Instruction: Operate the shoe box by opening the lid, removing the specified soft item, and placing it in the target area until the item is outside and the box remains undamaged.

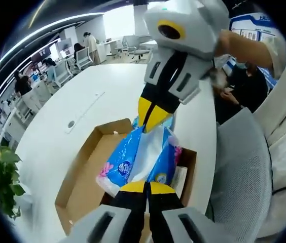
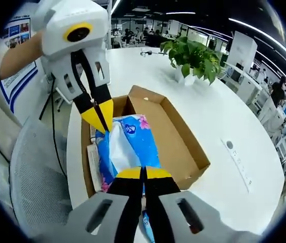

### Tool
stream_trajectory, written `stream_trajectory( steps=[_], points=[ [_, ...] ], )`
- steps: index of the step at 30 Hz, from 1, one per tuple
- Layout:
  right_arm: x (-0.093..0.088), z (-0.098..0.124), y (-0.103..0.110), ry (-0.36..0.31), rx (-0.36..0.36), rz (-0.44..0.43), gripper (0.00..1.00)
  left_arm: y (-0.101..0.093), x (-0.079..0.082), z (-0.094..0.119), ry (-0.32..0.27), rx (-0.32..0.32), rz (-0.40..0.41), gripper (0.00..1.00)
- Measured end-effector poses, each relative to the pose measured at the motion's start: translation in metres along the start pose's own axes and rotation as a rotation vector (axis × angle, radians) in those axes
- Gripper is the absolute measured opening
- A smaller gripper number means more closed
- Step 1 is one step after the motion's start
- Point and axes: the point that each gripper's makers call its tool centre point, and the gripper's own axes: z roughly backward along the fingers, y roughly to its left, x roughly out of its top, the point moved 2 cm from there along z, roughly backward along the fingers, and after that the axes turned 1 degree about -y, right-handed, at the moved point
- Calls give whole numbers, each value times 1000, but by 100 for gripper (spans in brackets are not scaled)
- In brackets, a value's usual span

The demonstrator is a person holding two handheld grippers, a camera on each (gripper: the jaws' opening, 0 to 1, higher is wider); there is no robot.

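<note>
Pinching opposite ends of the tissue pack (image 1: 142, 157), both hand-held grippers hold it above the open shoe box (image 1: 84, 177).

The brown cardboard shoe box (image 1: 84, 174) lies open on the white table, its lid off. A blue-and-white soft tissue pack (image 1: 140, 154) with pink flowers stretches lengthwise above the box's inside, pinched at both ends.

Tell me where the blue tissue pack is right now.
The blue tissue pack hangs just above the open cardboard box on the white table, pinched at opposite ends by the left claw and the right claw.
</note>
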Motion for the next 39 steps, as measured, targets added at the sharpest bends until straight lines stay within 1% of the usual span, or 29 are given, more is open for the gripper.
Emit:
stream_trajectory(
  steps=[1,5,10,18,26,33,39],
  points=[
    [-1,3,-1,0,-2,1,0,-2,5,-1,-4,-4,-5,0],
    [-8,14,-5,10,-12,5,0,-7,17,-6,-7,-17,-23,0],
    [-18,28,-13,21,-31,3,0,-16,36,-15,-12,-41,-50,0],
    [-44,48,-24,58,-48,6,0,-25,59,-36,-20,-78,-79,0],
    [-66,66,-35,84,-60,5,0,-34,79,-58,-23,-115,-107,0],
    [-87,78,-45,105,-66,-7,0,-41,95,-77,-33,-130,-111,0],
    [-99,86,-56,113,-71,-5,0,-46,108,-92,-35,-138,-122,0]
  ],
)
